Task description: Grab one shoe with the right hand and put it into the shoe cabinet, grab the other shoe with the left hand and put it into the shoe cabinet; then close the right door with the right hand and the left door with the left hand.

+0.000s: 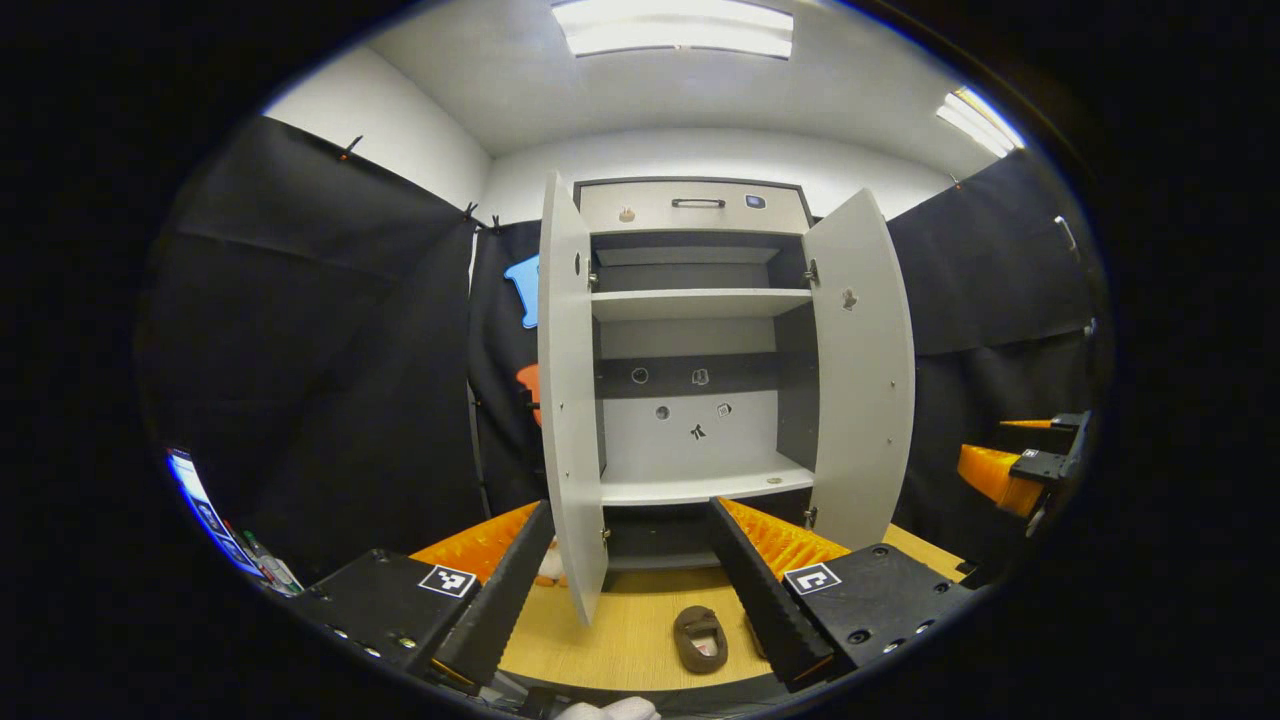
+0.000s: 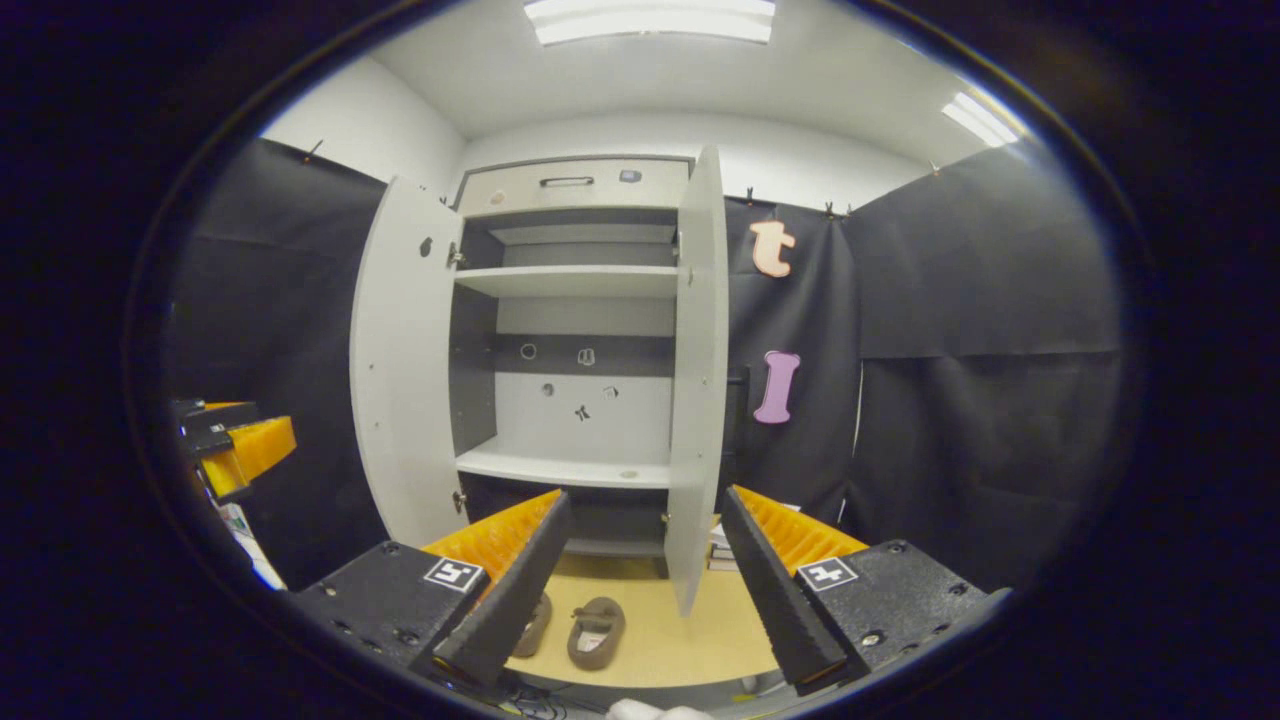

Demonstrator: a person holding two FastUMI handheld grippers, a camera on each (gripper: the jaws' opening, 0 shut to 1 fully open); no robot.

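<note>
I see the tall white shoe cabinet (image 1: 690, 350) standing on the light wooden tabletop (image 1: 630, 640), both of its doors swung wide and its shelves bare. In front of the cabinet, on the tabletop, lie two small brown slip-on shoes (image 2: 596, 630), side by side and apart from the cabinet's base; in the left gripper view one brown shoe (image 1: 699, 638) lies just before the open doors. My left gripper (image 1: 628, 590) hangs before the cabinet, fingers spread, holding nothing. My right gripper (image 2: 640, 590) likewise hangs spread and empty, above the shoes.
</note>
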